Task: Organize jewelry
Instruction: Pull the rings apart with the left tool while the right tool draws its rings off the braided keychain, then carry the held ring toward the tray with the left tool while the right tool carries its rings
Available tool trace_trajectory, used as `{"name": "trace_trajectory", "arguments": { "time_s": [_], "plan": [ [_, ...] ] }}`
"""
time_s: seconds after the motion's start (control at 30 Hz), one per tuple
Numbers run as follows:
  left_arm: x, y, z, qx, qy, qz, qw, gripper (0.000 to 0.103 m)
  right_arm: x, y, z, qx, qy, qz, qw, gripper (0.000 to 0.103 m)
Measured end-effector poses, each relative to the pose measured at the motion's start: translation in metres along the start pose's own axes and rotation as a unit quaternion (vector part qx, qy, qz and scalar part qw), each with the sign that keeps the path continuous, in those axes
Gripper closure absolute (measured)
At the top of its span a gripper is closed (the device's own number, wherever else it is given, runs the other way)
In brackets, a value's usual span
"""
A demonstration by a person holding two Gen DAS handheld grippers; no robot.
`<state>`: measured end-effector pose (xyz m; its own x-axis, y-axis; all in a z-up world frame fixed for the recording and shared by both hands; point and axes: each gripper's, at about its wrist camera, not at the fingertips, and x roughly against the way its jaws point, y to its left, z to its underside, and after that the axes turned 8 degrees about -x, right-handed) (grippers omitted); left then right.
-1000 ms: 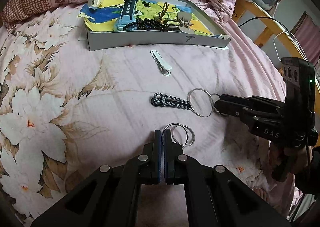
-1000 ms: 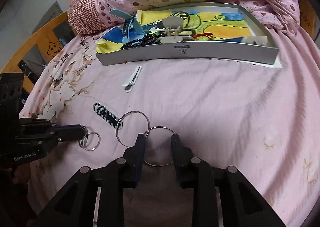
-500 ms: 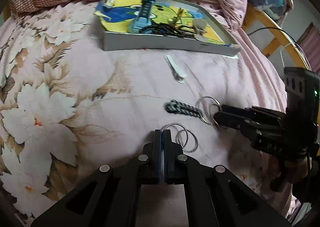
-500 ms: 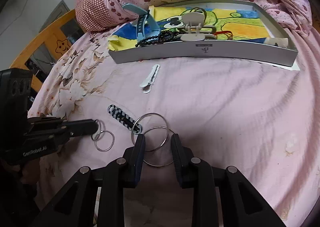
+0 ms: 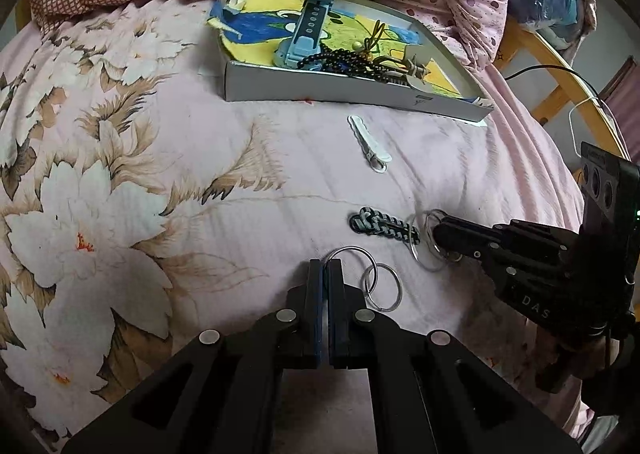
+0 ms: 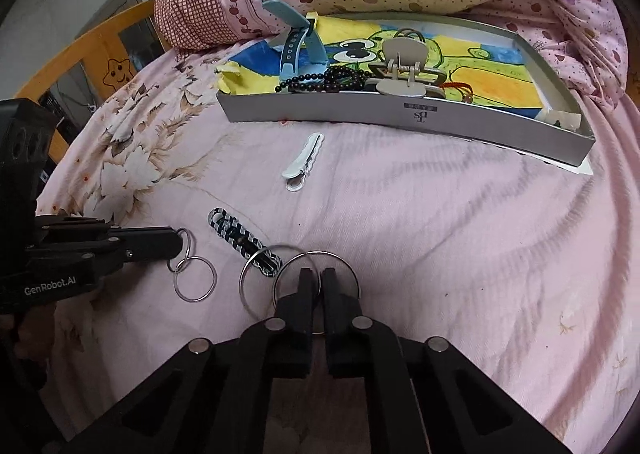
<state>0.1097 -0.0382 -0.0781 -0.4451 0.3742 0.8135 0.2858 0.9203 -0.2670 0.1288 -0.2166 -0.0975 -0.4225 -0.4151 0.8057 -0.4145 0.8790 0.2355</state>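
While both grippers grip rings on the bedspread point(image 6: 460, 214): left gripper point(image 5: 324, 268) clamped on small linked rings point(image 5: 380, 286); right gripper point(image 6: 313, 278) clamped on large keyring point(image 6: 316, 274) with braided fob point(image 6: 240, 238). Lift slowly, carry far to the tray point(image 6: 400, 114).

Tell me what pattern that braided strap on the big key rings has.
The braided strap is black-and-white striped weave, clearest in the right wrist view.

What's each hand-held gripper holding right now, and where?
Left hand-held gripper pinches the small linked rings by one rim; right hand-held gripper pinches the keychain's big ring at its rim.
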Motion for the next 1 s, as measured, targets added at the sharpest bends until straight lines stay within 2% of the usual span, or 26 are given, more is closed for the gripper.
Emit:
{"name": "trace_trajectory", "arguments": {
  "time_s": [0.13,0.37,0.5,0.7,0.87,1.0],
  "plan": [
    [0.004,-0.006,-0.001,-0.01,-0.012,-0.001,0.9999,0.103,0.01,0.005,0.002,0.021,-0.018,0.015,1.0,0.099],
    [0.02,-0.016,-0.008,-0.025,-0.045,-0.01,0.9986,0.103,0.041,0.015,-0.005,0.056,-0.084,0.027,0.994,0.099],
    [0.032,-0.022,-0.02,-0.026,-0.068,-0.015,0.9973,0.103,0.062,0.016,-0.017,0.056,-0.125,0.027,0.99,0.099],
    [0.045,-0.026,-0.057,-0.024,-0.108,-0.022,0.9937,0.103,0.08,0.008,-0.054,0.055,-0.181,0.034,0.981,0.099],
    [0.038,-0.021,-0.102,-0.022,-0.131,-0.025,0.9908,0.103,0.078,-0.016,-0.096,0.034,-0.203,0.042,0.978,0.1],
    [0.021,-0.013,-0.134,-0.017,-0.137,-0.023,0.9901,0.103,0.067,-0.038,-0.125,0.014,-0.215,0.07,0.974,0.1]
  ]
}}
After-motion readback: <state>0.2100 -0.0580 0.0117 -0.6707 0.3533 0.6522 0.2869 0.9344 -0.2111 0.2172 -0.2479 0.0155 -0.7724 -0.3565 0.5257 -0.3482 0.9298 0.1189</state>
